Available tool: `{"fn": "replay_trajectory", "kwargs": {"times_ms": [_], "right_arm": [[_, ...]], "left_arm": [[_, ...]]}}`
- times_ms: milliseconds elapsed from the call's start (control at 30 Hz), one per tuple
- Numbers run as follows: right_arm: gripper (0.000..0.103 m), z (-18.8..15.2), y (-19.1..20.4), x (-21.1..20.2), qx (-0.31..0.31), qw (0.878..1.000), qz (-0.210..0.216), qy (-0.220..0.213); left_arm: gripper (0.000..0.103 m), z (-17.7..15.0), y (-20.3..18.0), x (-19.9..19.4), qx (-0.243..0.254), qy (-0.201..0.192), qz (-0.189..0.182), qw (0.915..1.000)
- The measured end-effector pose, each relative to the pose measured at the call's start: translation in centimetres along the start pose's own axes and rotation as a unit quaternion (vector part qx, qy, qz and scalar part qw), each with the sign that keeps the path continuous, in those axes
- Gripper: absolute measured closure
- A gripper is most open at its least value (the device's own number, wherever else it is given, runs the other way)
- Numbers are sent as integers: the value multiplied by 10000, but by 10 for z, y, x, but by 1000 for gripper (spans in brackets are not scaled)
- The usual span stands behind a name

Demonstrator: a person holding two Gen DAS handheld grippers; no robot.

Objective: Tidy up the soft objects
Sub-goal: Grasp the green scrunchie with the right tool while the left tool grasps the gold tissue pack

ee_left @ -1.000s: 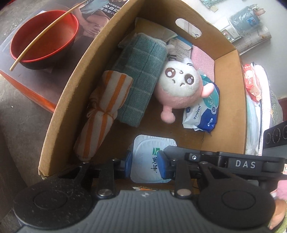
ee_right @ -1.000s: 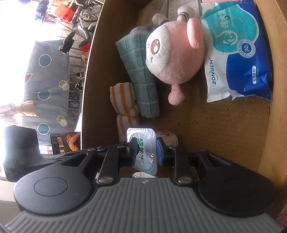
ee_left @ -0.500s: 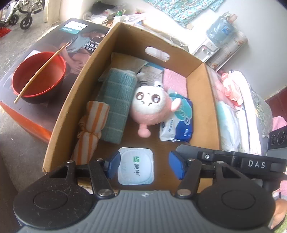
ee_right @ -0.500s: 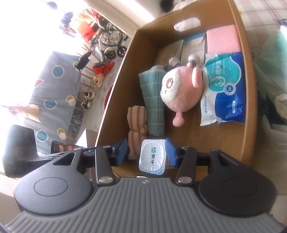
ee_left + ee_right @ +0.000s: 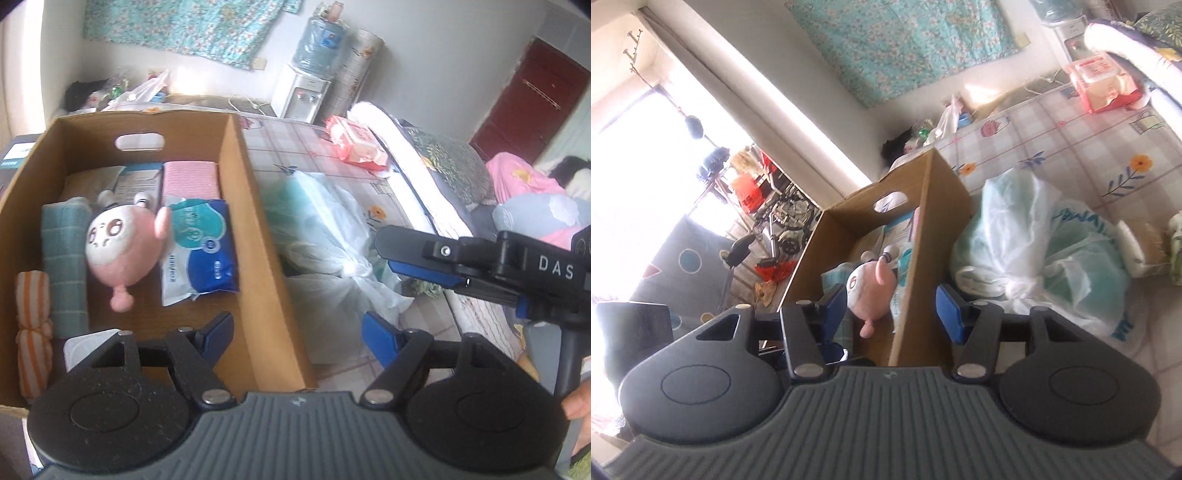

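Note:
A cardboard box (image 5: 258,236) holds a pink plush toy (image 5: 118,243), a blue wipes pack (image 5: 199,247), a teal towel (image 5: 66,258), an orange-striped cloth (image 5: 31,325), a pink cloth (image 5: 190,181) and a white packet (image 5: 79,349) at its near end. My left gripper (image 5: 297,332) is open and empty above the box's right wall. My right gripper (image 5: 892,308) is open and empty, also astride that wall (image 5: 923,258); its body shows in the left wrist view (image 5: 480,258). A tied white plastic bag (image 5: 325,236) lies on the bed beside the box (image 5: 1052,251).
A red wipes pack (image 5: 356,144) lies further back on the checked bed sheet (image 5: 295,147). A water dispenser (image 5: 306,85) stands by the wall. A rolled quilt (image 5: 406,162) and a person in pink (image 5: 524,184) are at the right.
Both grippers opened and let go of the white packet, which now lies in the box. Both have lifted up and swung right towards the bed.

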State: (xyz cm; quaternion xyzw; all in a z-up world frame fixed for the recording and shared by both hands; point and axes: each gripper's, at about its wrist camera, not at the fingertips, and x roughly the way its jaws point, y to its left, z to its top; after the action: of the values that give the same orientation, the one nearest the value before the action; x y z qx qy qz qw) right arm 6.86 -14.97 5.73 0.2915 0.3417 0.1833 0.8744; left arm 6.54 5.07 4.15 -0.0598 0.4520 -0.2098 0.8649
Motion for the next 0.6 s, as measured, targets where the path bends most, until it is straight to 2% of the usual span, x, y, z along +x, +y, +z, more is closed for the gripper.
{"fn": "replay_trajectory", "kwargs": {"times_ms": [167, 300, 467, 600], "right_arm": [[46, -1, -46, -33, 157, 9977, -531, -403], [45, -8, -86, -47, 312, 9924, -1049, -570], [43, -16, -122, -53, 297, 9809, -1785, -715], [38, -14, -141, -55, -19, 9714, -2268, -703]], "left_arm": [[23, 9, -41, 24, 697, 172, -83, 9974], [22, 23, -72, 42, 1427, 241, 89, 9894], [18, 35, -106, 67, 2446, 264, 197, 9691], [18, 43, -131, 88, 3184, 374, -20, 9472]]}}
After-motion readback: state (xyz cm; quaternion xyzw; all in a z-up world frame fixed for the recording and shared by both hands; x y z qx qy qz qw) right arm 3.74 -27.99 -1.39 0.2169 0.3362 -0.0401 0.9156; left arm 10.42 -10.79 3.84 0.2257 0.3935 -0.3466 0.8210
